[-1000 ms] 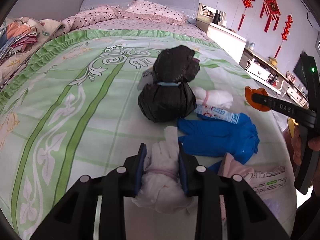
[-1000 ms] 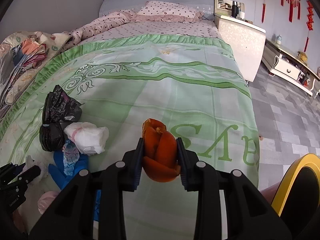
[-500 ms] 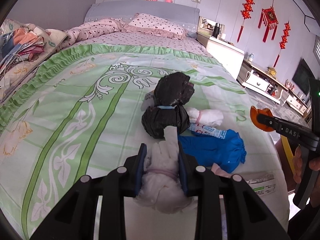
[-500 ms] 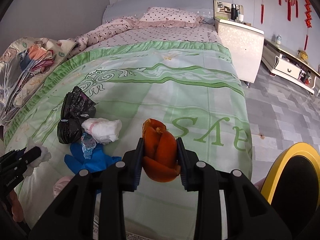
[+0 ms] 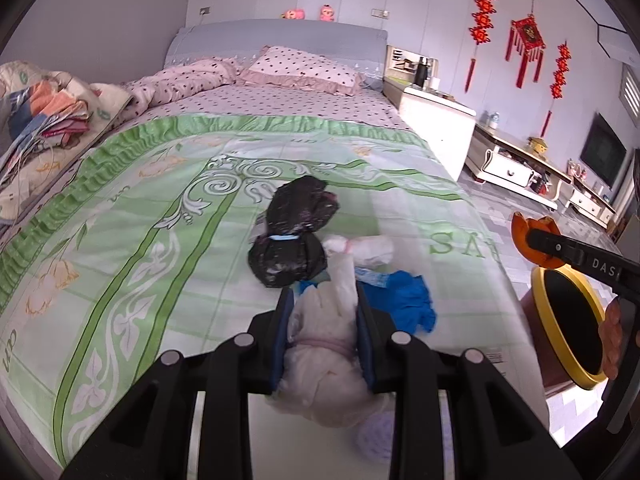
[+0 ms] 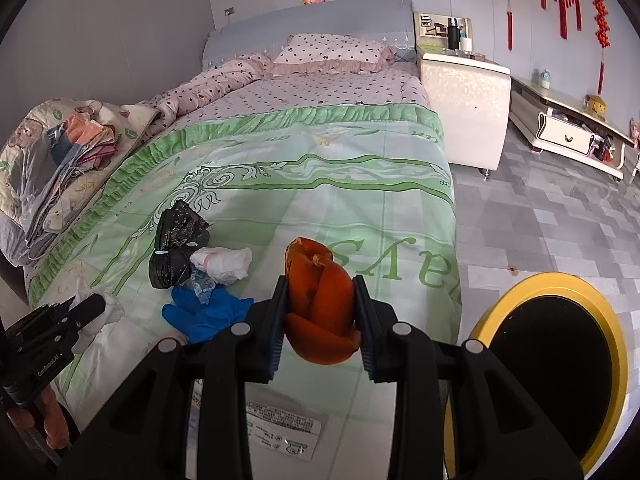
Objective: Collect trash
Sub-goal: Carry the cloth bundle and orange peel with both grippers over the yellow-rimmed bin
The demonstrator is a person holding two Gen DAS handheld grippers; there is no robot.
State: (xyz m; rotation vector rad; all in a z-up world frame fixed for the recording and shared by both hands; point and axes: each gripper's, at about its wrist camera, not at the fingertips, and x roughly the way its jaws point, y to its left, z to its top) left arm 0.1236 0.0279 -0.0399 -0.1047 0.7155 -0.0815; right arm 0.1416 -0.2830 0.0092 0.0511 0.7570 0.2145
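Left wrist view, left to right. Bed fills the frame: quilted cover, pale green with darker green stripes and white scroll pattern, ruffled green edge towards the polka-dot pink bedding at top.

Centre: black plastic bag, crinkled, glossy, cinched at the waist by a pale blue band. Just right of it a white crumpled bundle with a pink tie; below that a blue glove, limp and smooth.

Lower centre: left claw clamped on a white glove wad, soft, wrinkled, with a pink band across it, one finger sticking upward.

Green letters on the cover at right centre, upside down, partly readable: "SAV".

Right edge: right claw seen side-on, lettering "DAS" on its black arm; below it a bin with a yellow rim and dark interior.

Right wrist view. Far left edge: left claw's black body, small white lettering too fine to read. Centre: right claw closed on an orange peel, curled, matte, leathery. Bottom centre on the bed: flat white packet with small print and green marks, illegible. Lower right: the bin on grey floor tiles.
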